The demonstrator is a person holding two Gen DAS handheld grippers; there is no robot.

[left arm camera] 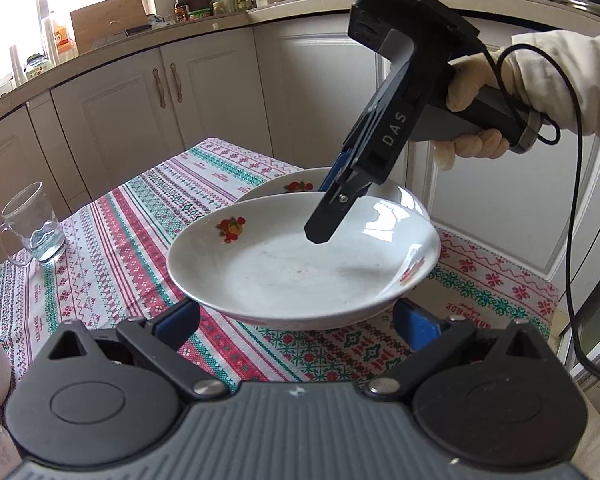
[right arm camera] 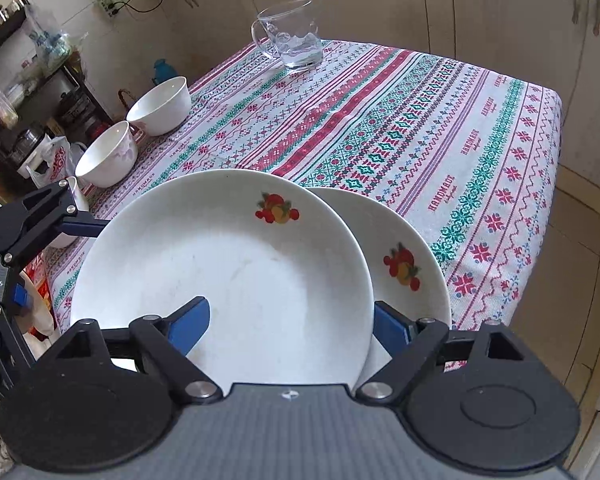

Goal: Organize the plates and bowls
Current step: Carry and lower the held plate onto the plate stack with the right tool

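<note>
1. Two white plates with fruit prints sit on a surface (right arm camera: 440, 128) covered by a patterned cloth; the near plate (right arm camera: 220, 264) overlaps the far plate (right arm camera: 404, 248), its edge resting on it.
2. The right tongs (right arm camera: 290, 326) are open wide – one blue finger hangs over the near plate's bowl, the other outside its rim, neither pressing.
3. The left tongs (left arm camera: 298, 316) are open at the near plate's other edge; whether they touch it I cannot tell.
4. Two white bowls (right arm camera: 162, 106) stand together at the cloth's edge.
5. A glass mug (right arm camera: 290, 36) stands at the far side – well apart from the plates.
</note>
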